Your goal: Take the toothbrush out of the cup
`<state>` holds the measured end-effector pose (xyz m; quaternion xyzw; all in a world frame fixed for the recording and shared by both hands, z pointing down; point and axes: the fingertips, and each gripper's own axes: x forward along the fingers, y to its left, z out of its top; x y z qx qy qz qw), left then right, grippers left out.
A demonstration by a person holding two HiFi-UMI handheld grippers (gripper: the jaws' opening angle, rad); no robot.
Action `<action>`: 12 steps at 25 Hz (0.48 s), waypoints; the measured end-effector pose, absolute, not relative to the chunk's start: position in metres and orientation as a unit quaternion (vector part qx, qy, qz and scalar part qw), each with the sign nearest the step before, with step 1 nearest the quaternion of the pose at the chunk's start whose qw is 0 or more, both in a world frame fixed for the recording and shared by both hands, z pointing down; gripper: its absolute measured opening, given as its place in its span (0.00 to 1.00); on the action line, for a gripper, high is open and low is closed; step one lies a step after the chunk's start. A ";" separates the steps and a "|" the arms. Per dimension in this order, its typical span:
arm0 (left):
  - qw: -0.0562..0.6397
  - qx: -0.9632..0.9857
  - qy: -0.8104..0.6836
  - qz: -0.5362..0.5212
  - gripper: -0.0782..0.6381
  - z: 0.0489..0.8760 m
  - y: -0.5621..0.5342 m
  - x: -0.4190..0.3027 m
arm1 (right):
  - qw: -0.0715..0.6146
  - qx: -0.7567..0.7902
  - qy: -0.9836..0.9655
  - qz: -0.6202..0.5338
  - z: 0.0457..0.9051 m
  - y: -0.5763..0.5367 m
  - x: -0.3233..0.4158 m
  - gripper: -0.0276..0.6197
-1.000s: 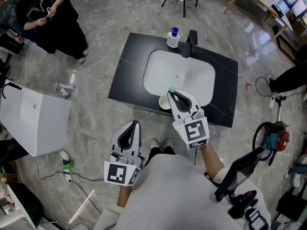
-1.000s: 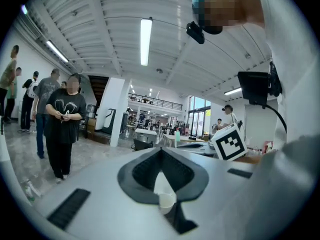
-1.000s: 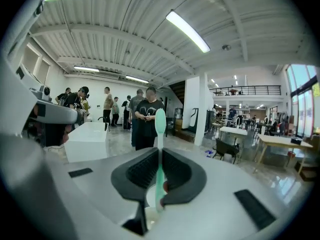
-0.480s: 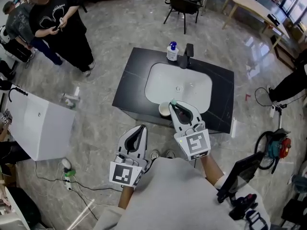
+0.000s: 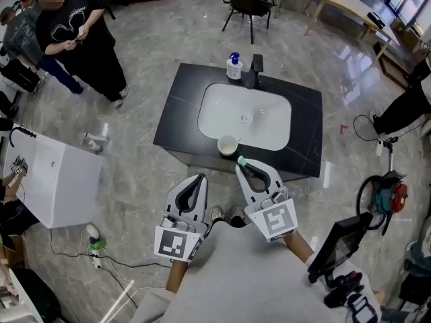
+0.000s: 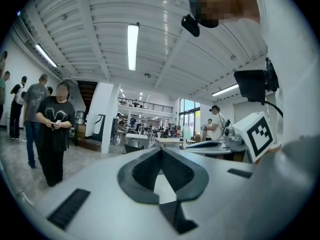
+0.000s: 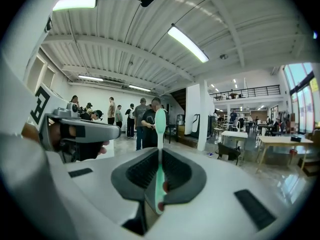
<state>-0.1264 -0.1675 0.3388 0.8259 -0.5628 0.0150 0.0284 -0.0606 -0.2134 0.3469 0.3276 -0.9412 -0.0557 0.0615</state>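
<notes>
Toothbrush (image 7: pixel 159 121): clamped lengthwise in right hand-held gripper (image 5: pixel 246 169), head past the tips, clear of cup (image 5: pixel 227 145) ahead on worktop (image 5: pixel 180 110); left hand-held gripper (image 5: pixel 196 180) closed, empty.

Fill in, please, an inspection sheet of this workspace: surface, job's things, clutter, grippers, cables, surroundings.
Surface: black flat countertop with a white sunken basin.
Job's things: green plastic toothbrush is out of the cup, held in the right gripper; white round cup stands upright at the basin's front edge and looks empty.
Clutter: clear soap bottle with blue pump and black tap at the basin's back edge.
Grippers: left gripper shut, empty; right gripper shut on the toothbrush; both short of the countertop.
Cables: thin cables on the floor at left; black cable at right.
Surroundings: standing people, white cabinet, black chair, glossy grey floor.
</notes>
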 end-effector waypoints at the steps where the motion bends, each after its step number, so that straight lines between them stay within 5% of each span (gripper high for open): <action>1: 0.029 0.827 -0.562 0.015 0.11 0.339 -0.165 -0.125 | 0.063 0.325 -0.942 -0.056 0.348 -0.206 -0.060 0.09; 8: 0.030 0.833 -0.551 0.020 0.12 0.349 -0.152 -0.115 | 0.092 0.309 -0.945 -0.051 0.361 -0.171 -0.052 0.09; 12: 0.048 0.833 -0.550 0.030 0.11 0.353 -0.144 -0.111 | 0.027 0.329 -0.944 -0.022 0.349 -0.169 -0.054 0.09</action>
